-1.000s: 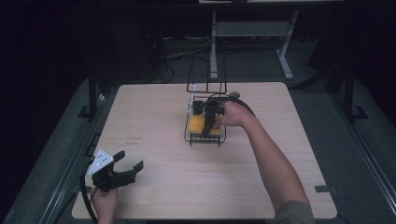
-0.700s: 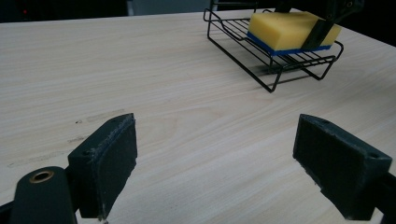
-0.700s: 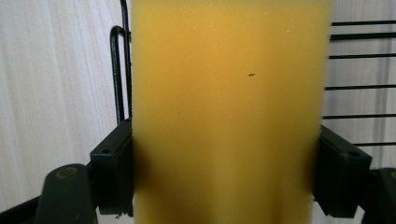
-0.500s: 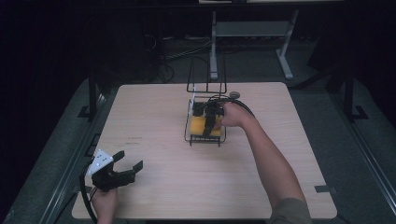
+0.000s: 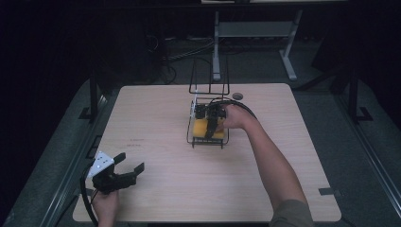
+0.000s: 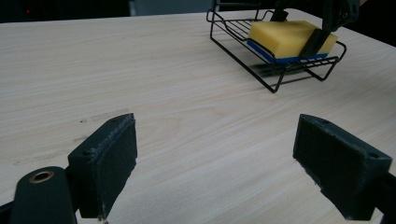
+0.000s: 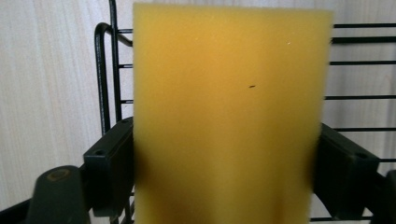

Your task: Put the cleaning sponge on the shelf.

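A yellow sponge with a blue underside lies flat in a black wire basket near the middle of the table. My right gripper reaches down into the basket. In the right gripper view the sponge fills the gap of the right gripper; its pads stand wide apart along the sponge's two sides without denting it. My left gripper hovers open over the near left corner, nothing between its pads. The left gripper view has the sponge and basket far off.
A tall black wire frame stands upright right behind the basket. A small dark disc lies on the table's far side. A person's right forearm crosses the right half. A metal stand sits on the floor beyond the table.
The right gripper and sponge have settled slightly in the basket, with barely any motion. The left gripper has stayed where it was.
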`<state>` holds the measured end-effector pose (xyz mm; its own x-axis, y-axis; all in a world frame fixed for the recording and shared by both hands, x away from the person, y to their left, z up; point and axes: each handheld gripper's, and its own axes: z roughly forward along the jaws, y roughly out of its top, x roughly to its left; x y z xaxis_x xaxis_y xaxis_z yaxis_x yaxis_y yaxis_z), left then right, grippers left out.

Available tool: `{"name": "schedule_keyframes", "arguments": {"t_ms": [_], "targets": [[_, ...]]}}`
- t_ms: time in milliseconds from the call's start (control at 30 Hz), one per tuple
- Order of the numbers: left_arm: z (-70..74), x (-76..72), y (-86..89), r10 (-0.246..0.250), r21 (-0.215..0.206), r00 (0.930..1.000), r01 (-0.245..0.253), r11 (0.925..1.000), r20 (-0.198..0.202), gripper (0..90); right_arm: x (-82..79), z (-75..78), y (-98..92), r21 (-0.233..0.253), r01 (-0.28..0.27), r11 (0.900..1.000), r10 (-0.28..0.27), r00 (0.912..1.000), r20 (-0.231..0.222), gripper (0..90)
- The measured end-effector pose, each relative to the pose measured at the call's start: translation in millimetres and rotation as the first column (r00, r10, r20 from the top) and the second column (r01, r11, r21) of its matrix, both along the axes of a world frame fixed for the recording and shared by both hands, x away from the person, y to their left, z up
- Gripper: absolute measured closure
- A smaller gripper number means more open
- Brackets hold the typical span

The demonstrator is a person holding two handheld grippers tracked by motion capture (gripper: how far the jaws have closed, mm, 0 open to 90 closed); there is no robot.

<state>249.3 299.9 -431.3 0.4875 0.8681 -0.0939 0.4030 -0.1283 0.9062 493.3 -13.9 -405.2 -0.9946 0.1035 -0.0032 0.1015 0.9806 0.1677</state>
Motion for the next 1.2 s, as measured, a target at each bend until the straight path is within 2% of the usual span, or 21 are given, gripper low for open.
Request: {"name": "schedule_keyframes", "arguments": {"t_ms": [533, 667, 767, 1200], "targets": [[0.0, 0.2, -2.8, -0.007, 0.004, 1.0, 0.007, 1.0, -0.002, 13.0, -7.5, 15.6, 0.3, 0.014, -0.017, 1.0, 0.017, 0.9987, 0.048, 15.6], [-0.2, 0.3, -4.0, -0.01, 0.005, 1.0, 0.01, 0.9999, 0.001, 13.0, -10.9, 21.4, -1.5, -0.003, 0.001, 1.0, -0.001, 0.9988, 0.05, 15.6], [-0.2, 0.3, -4.5, -0.011, 0.003, 0.9999, 0.011, 0.9999, 0.001, 13.0, -13.0, 24.9, -3.9, 0.017, 0.01, 1.0, -0.011, 0.9983, 0.058, 15.7], [-0.3, 0.6, -6.3, -0.018, 0.007, 0.9998, 0.018, 0.9998, -0.002, 13.0, -23.3, 39.4, -6.9, 0.01, -0.013, 1.0, 0.013, 0.9964, 0.083, 15.8]]}}
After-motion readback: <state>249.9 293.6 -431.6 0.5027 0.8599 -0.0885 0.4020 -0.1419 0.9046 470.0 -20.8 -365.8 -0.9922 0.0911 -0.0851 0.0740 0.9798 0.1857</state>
